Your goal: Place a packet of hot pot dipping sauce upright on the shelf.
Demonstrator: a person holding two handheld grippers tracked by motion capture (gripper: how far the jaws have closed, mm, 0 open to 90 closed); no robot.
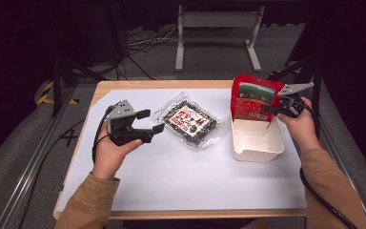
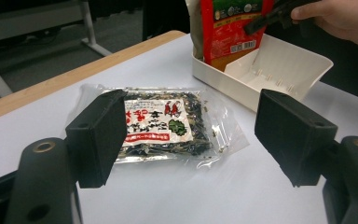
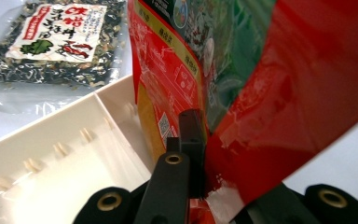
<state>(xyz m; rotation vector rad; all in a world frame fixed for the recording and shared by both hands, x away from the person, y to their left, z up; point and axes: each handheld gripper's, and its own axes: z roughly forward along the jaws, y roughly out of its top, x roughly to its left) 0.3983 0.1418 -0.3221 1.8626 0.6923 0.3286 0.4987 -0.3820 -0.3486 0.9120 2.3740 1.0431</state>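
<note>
My left gripper [image 1: 150, 120] hovers wide open, empty, just left of the clear seaweed packet [image 1: 189, 121] lying flat. My right gripper [image 1: 272, 108] pinches the glossy red pouch [image 1: 252, 98], upright in the white tray's [image 1: 257, 148] far end.

Clear packet [image 2: 163, 125] label: large East Asian characters in red and black on a white panel, with a red strip of small white print beneath; too small to read letter by letter.
Red pouch [image 3: 279, 93] print: a barcode and a square code on its lower part, plus fine lines of text, illegible.
Brands and numbers: none can be made out.
</note>
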